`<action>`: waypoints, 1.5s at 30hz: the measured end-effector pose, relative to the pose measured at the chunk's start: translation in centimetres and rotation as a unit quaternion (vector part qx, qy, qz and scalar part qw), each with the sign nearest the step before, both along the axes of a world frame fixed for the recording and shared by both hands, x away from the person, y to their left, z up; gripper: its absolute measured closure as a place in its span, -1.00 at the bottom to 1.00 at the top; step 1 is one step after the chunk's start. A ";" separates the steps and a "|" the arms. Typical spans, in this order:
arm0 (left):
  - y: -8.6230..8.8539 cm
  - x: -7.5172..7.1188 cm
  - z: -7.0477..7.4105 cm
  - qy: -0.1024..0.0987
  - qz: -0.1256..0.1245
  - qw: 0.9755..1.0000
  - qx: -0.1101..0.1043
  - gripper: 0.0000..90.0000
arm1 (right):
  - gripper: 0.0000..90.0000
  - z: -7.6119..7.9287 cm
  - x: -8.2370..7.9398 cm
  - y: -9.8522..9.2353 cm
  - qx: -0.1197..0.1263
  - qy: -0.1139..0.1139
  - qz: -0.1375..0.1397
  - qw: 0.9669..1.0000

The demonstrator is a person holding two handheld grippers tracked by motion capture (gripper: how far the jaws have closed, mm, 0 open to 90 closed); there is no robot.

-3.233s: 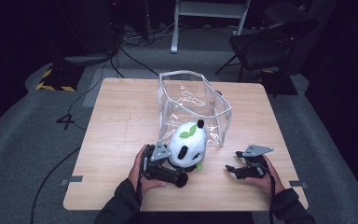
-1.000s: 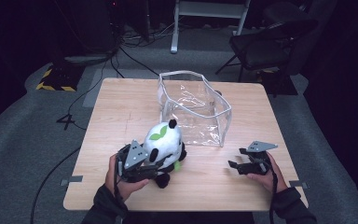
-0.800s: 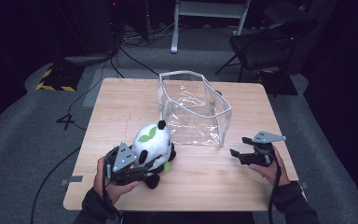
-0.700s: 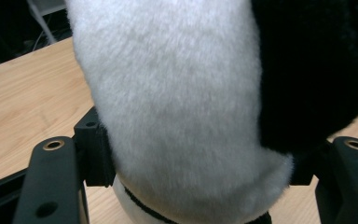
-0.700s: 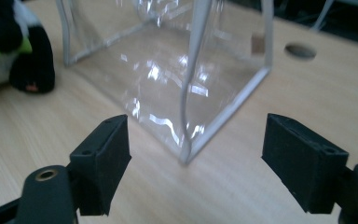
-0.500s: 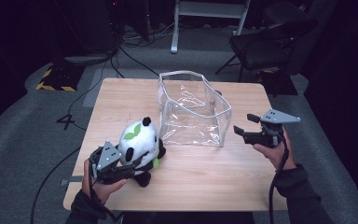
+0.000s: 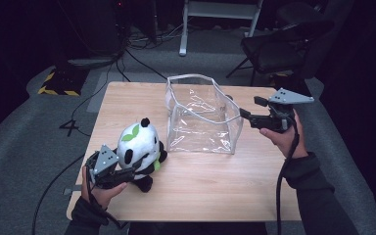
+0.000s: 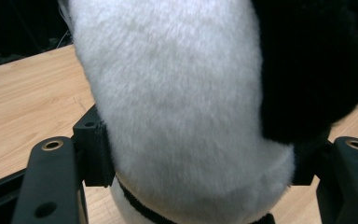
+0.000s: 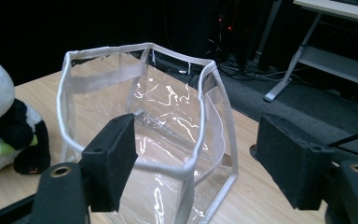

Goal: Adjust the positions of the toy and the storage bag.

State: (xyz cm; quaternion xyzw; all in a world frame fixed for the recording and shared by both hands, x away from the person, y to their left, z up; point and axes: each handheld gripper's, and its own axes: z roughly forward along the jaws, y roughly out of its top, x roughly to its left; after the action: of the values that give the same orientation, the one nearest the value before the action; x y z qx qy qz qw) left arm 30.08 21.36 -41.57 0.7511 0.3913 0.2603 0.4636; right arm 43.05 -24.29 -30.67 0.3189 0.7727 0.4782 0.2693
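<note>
Left gripper view shows your left gripper clamped on the black-and-white plush panda toy, lower left in the high view. Your right gripper, jaws apart, faces the clear plastic bag's rim; a loose pinch could collapse it.

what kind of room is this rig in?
Probably a lab or studio set up for recording, not a home: a lone wooden table on grey carpet, dark surroundings, cables on the floor, an office chair and a desk frame behind.
</note>
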 end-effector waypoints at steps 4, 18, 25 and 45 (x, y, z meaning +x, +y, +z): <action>-0.3 0.1 0.0 -0.004 -0.001 1.000 0.008 -0.35 | -0.28 -0.5 0.8 1.4 -0.028 0.010 -0.010 1.000; -0.6 0.0 -0.2 -0.011 -0.003 1.000 0.005 -0.36 | 0.14 -2.1 2.8 2.3 -0.060 0.044 -0.051 0.996; -0.5 0.2 -0.2 -0.008 0.002 1.000 -0.001 -0.37 | 0.48 -2.1 3.2 3.3 -0.076 0.077 -0.053 0.993; -1.2 1.9 -0.5 -0.020 0.008 1.000 0.002 -0.35 | 0.89 -2.3 -0.2 0.1 -0.097 0.060 -0.021 0.993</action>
State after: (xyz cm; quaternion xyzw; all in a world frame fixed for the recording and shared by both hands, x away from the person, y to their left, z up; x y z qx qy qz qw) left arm 32.03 20.18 -42.03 0.7436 0.3874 0.2802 0.4674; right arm 42.80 -24.23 -32.95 0.3353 0.8234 0.3751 0.2623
